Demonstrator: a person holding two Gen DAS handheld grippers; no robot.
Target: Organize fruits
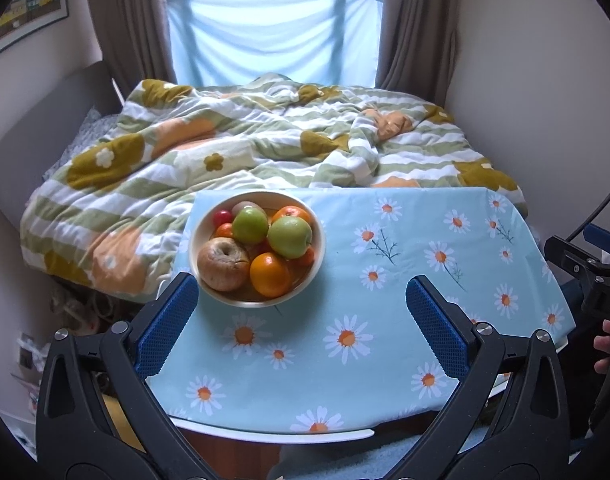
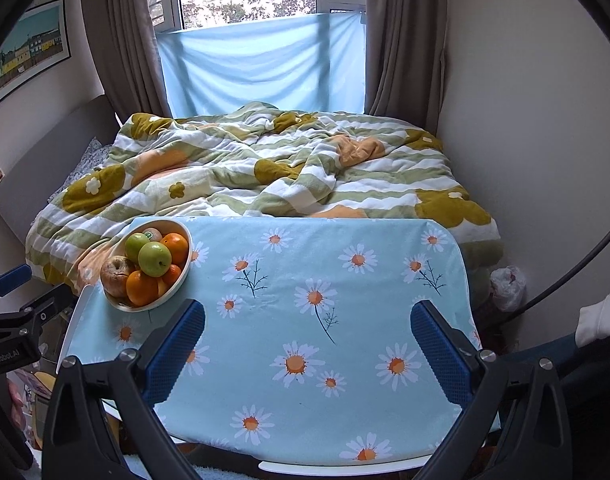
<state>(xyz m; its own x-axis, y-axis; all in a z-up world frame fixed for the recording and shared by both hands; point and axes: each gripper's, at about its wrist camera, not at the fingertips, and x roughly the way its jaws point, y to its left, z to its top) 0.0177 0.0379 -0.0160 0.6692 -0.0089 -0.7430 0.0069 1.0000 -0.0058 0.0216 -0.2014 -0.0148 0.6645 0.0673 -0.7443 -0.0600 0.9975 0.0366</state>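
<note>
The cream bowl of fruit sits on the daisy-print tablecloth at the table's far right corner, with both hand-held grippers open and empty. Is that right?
Not quite: the cream bowl of fruit sits at the far left corner of the daisy-print tablecloth, as the right wrist view shows. The rest holds: the left hand-held gripper and the right hand-held gripper are both open and empty.

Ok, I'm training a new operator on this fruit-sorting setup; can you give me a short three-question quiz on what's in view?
1. True or false: the bowl sits on the bed.
2. How many green apples show in the bowl?
3. Which is empty: A) left hand-held gripper only, B) right hand-held gripper only, C) both?

Key: 1 false, it is on the daisy tablecloth; 2 two; 3 C, both open.
</note>
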